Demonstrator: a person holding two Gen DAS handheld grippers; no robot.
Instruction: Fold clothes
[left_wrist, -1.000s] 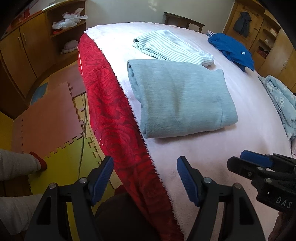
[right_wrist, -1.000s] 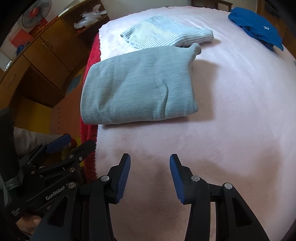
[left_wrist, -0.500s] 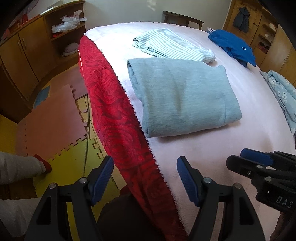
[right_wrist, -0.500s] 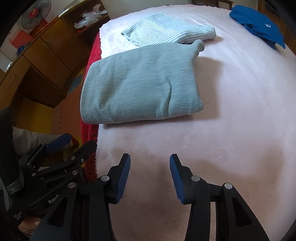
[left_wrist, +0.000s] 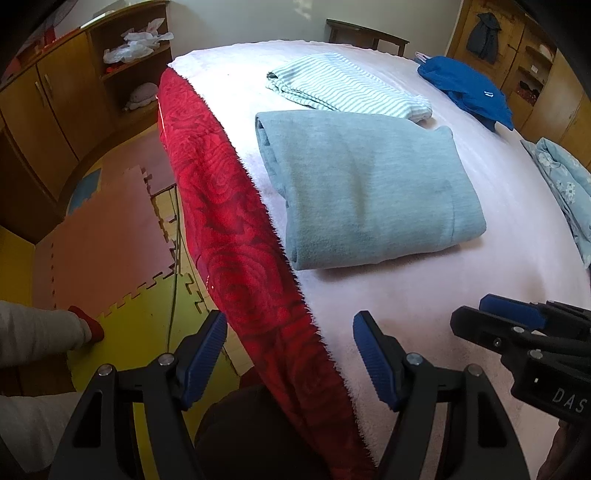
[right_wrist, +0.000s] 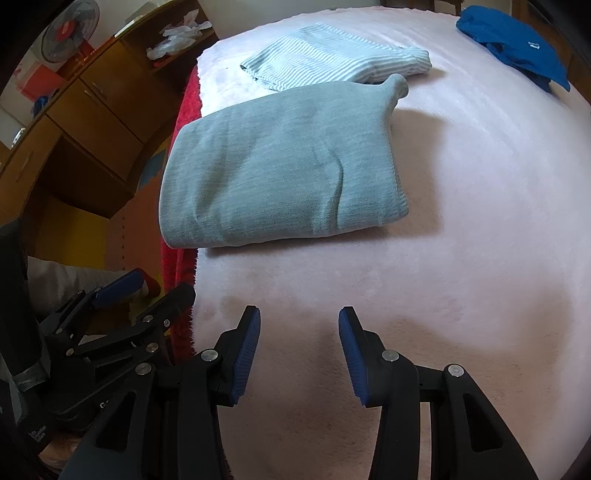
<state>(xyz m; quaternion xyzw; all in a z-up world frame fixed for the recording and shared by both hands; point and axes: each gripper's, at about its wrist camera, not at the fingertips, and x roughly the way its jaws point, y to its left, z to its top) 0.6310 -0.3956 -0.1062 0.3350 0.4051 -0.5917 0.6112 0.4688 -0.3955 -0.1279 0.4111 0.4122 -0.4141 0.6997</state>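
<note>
My left gripper (left_wrist: 290, 347) hangs over the near edge of the bed (left_wrist: 424, 295), its blue pads (left_wrist: 373, 363) spread wide with nothing between them. One pad sits above the red blanket (left_wrist: 236, 236) that drapes down the bed's side, the other above the pale pink cover. My right gripper (right_wrist: 298, 345) is just beside it over the same cover, jaws also wide apart and empty; it shows at the right margin of the left wrist view (left_wrist: 517, 332).

The folded grey-blue garment (left_wrist: 365, 188) lies flat on the bed ahead of both grippers, apart from them, with a bare strip of cover between its near edge and my pads. In the right wrist view the same garment (right_wrist: 280, 166) sits ahead and a little to the left of the gripper, its left edge reaching the edge of the pink cover by the red blanket. One far corner sticks up in a small rounded bump.

Just behind it, touching or nearly touching its far edge, lies a folded striped garment (left_wrist: 347, 92). A crumpled dark blue garment (left_wrist: 469, 92) rests farther off toward the far right of the bed, and a light blue floral cloth (left_wrist: 565, 184) lies along the right edge. Foam floor mats (left_wrist: 103, 240) cover the floor to the left, below wooden cabinets (left_wrist: 48, 110).
</note>
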